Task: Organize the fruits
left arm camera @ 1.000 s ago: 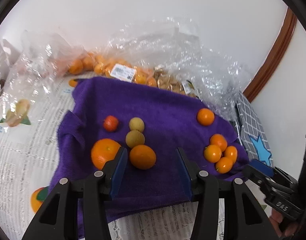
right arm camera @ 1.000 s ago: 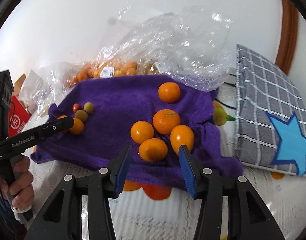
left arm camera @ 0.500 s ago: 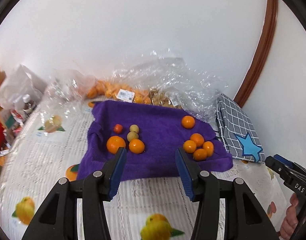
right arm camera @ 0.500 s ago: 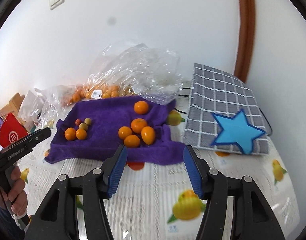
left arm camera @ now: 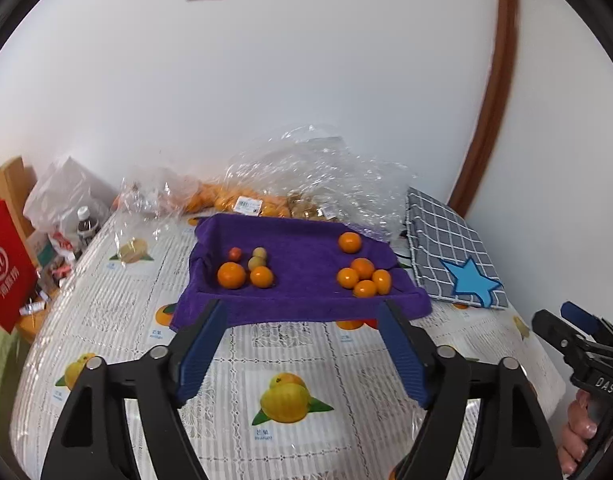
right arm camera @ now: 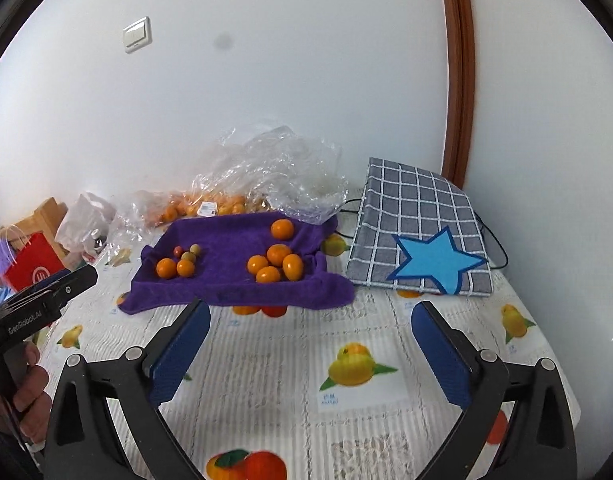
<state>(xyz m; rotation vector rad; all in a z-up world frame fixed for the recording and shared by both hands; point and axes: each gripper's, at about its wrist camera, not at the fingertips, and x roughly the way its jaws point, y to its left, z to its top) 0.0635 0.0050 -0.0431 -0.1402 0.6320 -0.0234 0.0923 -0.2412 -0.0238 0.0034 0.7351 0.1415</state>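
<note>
A fruit-print tablecloth (left arm camera: 118, 320) carries a purple towel (left arm camera: 306, 300); on it, five oranges (right arm camera: 275, 264) cluster right and smaller fruits (left arm camera: 248, 268) left. Left gripper (left arm camera: 302, 320) and right gripper (right arm camera: 310, 320) have just opened wide, empty, short of the towel

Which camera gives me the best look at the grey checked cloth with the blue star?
The right wrist view: the checked cloth lies whole and nearly central there, star facing the lens. The left wrist view squeezes the cloth toward its right side, smaller and skewed.
</note>
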